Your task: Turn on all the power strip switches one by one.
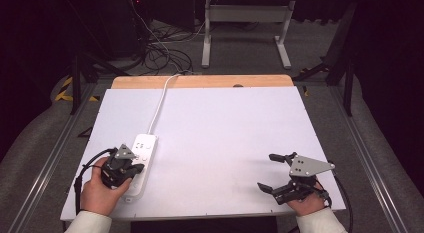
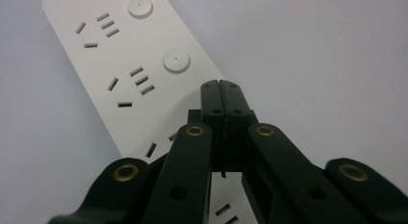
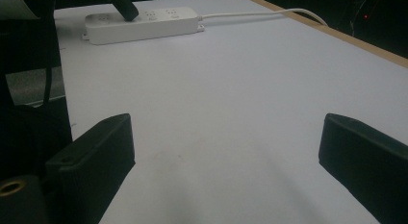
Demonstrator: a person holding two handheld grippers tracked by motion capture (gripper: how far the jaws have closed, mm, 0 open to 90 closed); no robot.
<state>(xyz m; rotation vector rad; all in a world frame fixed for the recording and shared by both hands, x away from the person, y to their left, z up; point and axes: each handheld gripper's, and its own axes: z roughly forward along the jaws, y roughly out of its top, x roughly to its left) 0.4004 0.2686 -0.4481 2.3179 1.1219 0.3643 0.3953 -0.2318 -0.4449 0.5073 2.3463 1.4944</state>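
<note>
Closed left gripper (image 2: 221, 89) presses its tip on the power strip (image 1: 141, 158), at seven o'clock on the table (image 1: 225, 143). Right gripper (image 1: 272, 171) waits wide open and empty at five o'clock; pressing a switch looks underway, unfinished.

bare white table (image 1: 225, 128) lies open between the hands; power strip (image 1: 141, 160) blocks the left edge.

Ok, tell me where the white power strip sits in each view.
High view: power strip at lower left, under the left tool.
Left gripper view: it runs from the upper left down under the shut tool.
Right gripper view: it lies at the top left, far across the table.
Shared landmark: its white cord, leaving its far end.
</note>
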